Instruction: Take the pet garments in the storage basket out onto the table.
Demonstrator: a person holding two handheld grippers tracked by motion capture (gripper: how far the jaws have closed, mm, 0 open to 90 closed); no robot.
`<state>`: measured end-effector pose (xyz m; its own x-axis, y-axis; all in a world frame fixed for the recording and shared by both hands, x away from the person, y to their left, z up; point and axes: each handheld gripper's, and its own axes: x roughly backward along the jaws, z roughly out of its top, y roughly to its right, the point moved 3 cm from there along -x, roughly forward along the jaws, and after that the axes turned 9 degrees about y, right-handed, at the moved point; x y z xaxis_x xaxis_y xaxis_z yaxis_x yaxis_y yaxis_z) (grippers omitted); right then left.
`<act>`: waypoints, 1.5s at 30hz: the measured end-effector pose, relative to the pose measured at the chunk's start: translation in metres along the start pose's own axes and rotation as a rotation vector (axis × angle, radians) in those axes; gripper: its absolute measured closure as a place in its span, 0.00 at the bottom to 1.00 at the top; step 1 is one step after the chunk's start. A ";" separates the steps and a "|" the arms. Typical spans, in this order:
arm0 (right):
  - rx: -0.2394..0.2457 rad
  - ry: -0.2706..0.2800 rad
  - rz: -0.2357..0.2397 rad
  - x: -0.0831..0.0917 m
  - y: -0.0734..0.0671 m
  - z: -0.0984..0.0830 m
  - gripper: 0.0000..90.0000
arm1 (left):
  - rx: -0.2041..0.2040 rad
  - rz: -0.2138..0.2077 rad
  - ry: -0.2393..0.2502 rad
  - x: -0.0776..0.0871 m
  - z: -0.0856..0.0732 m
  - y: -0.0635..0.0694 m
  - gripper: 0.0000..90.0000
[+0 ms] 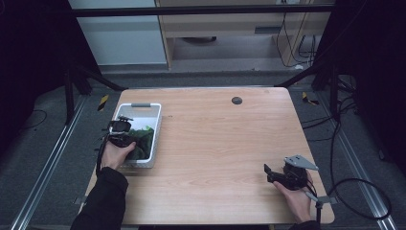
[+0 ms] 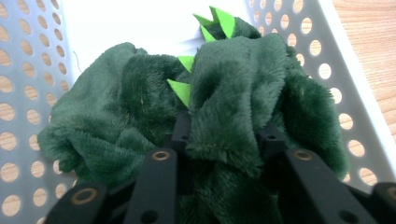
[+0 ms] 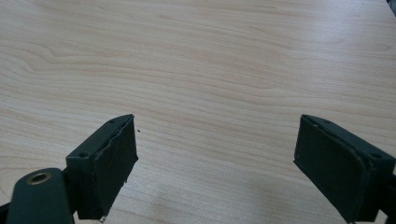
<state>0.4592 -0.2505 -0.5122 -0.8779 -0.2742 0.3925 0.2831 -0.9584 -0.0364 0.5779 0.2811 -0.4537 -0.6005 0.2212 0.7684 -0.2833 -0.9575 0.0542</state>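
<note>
A fold of the dark green plush toy is clamped between the jaws of the left gripper, inside the white perforated basket at the left edge of the wooden table. The right gripper is held with jaws wide apart over bare wood near the table's front right corner.

The left tool is black, with a small pale block on its top. Its jaws are flat black bars with brass-ringed screw holes along them. The left hand comes from a black sleeve. The right tool is black as well and carries a grey three-cornered plate on top; a black cable trails from it. Its jaws end in thick, square, dark pads with slightly rough edges, and one brass-ringed hole sits behind them. The right hand is bare.
</note>
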 end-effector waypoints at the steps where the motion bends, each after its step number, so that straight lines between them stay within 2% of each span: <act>1: 0.001 0.000 0.001 0.000 0.000 0.000 0.14 | -0.004 -0.002 -0.001 0.001 0.000 0.000 0.78; 12: -0.005 -0.002 0.000 0.000 0.000 0.000 0.14 | -0.054 -0.004 0.028 0.025 0.006 0.002 0.83; 19: -0.005 -0.001 -0.005 0.001 0.001 0.000 0.14 | -0.094 -0.006 0.104 0.059 0.016 0.002 0.83; 29: -0.008 0.002 -0.004 0.001 0.001 0.001 0.14 | -0.120 0.001 0.166 0.091 0.026 0.000 0.83; 39: -0.005 0.005 -0.008 0.001 0.002 0.001 0.14 | -0.156 -0.024 0.193 0.118 0.033 0.007 0.83; 45: -0.006 0.008 -0.010 0.002 0.002 0.001 0.14 | -0.195 -0.048 0.224 0.135 0.037 0.014 0.83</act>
<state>0.4587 -0.2527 -0.5108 -0.8837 -0.2652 0.3857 0.2721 -0.9615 -0.0379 0.5199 0.2905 -0.3257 -0.7266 0.3218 0.6071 -0.4409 -0.8960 -0.0528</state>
